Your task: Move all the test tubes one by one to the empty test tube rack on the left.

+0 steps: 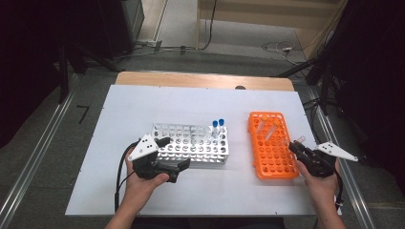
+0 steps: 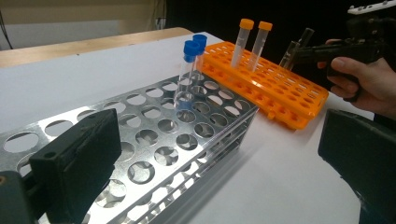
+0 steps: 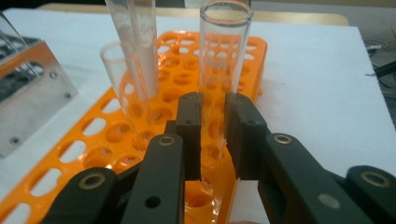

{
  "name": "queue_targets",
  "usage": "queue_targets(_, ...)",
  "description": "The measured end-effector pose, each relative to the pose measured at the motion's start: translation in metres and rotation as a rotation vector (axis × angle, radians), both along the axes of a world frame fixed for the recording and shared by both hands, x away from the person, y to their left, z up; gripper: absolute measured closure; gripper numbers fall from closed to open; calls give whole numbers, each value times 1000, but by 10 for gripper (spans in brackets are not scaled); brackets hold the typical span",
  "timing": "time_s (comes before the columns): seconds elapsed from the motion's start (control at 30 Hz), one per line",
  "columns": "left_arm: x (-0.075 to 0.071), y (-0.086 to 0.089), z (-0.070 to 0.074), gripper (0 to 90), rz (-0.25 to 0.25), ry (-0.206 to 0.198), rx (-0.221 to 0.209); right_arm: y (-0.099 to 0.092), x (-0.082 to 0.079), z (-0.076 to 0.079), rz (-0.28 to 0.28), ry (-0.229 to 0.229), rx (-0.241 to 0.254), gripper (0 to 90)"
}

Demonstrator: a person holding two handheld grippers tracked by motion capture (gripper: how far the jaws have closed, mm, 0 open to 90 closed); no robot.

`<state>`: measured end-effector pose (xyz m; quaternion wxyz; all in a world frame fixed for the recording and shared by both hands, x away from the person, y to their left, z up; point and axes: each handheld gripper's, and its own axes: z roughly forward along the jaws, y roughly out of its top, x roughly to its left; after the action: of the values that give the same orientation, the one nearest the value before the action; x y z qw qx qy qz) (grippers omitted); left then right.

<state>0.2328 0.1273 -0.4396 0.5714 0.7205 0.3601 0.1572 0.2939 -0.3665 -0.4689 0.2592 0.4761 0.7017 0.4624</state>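
My right gripper [image 3: 214, 121] is shut on an uncapped clear tube [image 3: 224, 51], which stands upright with its lower end over a hole of the orange rack [image 3: 107, 135]. From above, that gripper [image 1: 293, 147] and the tube [image 1: 300, 140] sit at the orange rack's [image 1: 272, 157] right edge. Two orange-capped tubes [image 2: 243, 42] lean in the rack's far rows. My left gripper [image 2: 215, 168] is open, one jaw over the metal rack [image 2: 219, 122] and the other over bare table. In the high view it [image 1: 173, 153] lies at the metal rack's [image 1: 191, 143] near left corner. Two blue-capped tubes [image 1: 218, 125] stand at that rack's far right.
The white table top [image 1: 143, 105] has room behind and in front of both racks. Its wooden far edge [image 1: 200, 80] gives way to floor with cables. A metal rail [image 1: 334, 143] runs close along the table's right side.
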Motion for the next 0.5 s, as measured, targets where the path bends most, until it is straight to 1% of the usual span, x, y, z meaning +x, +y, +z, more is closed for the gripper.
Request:
queue_targets(0.07, 0, 0, 0, 0, 1, 0, -2, -1, -4, 6, -7, -9, 11, 739)
queue_targets(0.23, 0, 0, 1, 0, 1, -4, 0, -4, -11, 13, -6, 1, 24, 739)
queue_targets(0.33, -1, 0, 2, 0, 2, -6, -1, -3, -16, 15, 12, -1, 29, 739)
queue_targets(0.5, -1, 0, 3, 0, 2, -9, 3, 7, -24, 21, 56, -4, 19, 739)
